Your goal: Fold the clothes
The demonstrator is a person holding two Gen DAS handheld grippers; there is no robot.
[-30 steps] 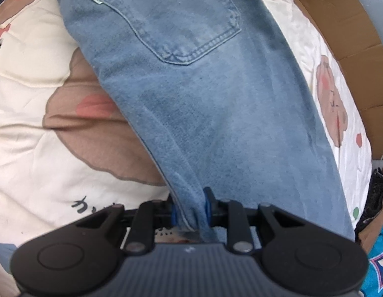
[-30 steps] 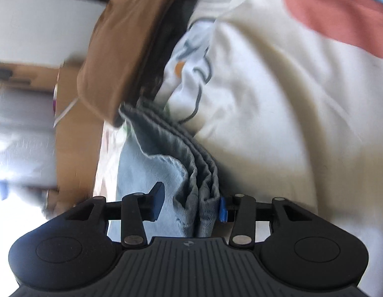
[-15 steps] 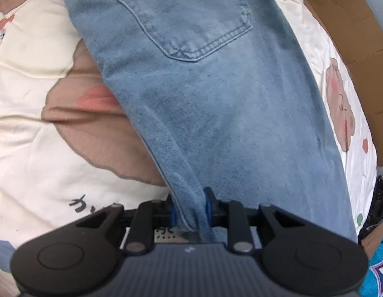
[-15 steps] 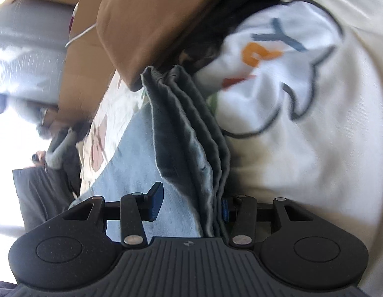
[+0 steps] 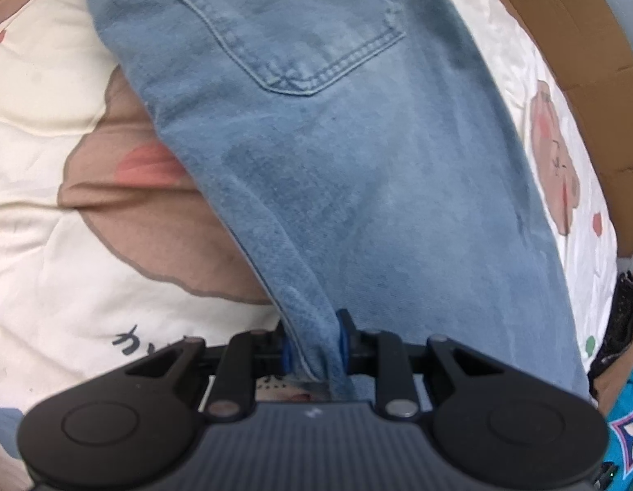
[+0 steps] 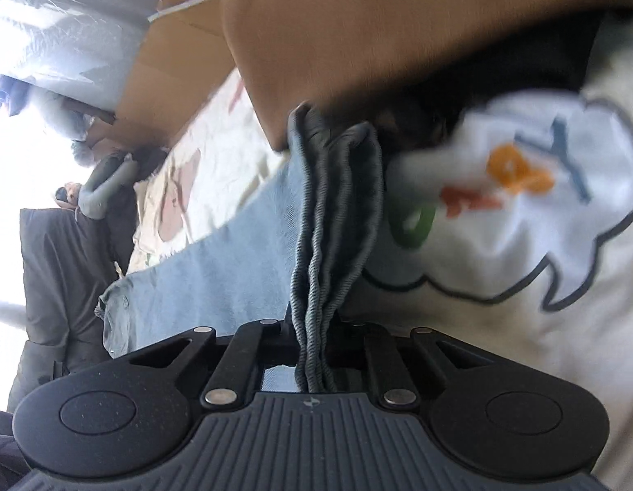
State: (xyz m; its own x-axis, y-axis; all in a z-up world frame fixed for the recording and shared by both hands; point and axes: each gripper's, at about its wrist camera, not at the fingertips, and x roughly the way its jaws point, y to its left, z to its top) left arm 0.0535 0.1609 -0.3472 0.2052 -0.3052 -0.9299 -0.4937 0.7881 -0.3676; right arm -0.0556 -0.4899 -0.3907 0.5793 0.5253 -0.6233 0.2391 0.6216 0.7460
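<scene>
Light blue jeans (image 5: 336, 163) lie back side up on a cartoon-print blanket (image 5: 50, 245), a rear pocket (image 5: 300, 20) at the top of the left wrist view. My left gripper (image 5: 314, 347) is shut on a bunched side edge of the jeans, the blue pads pressing the denim. In the right wrist view the stacked leg hems (image 6: 332, 212) run up from my right gripper (image 6: 314, 347). Its jaws are closing on these layers and pinch them. The rest of the leg (image 6: 185, 286) trails off to the left.
A cardboard panel (image 5: 582, 61) borders the blanket on the right. A brown garment (image 6: 377, 20) and a white printed shirt (image 6: 521, 225) lie right beside the hems. A person in dark clothes (image 6: 62, 266) stands at the left edge. A turquoise patterned cloth (image 5: 623, 429) is in the corner.
The right gripper's jaws have come together on the jeans' hems, and its view has rolled and drawn nearer the brown garment. The left gripper keeps its grip, with the jeans slightly closer.
</scene>
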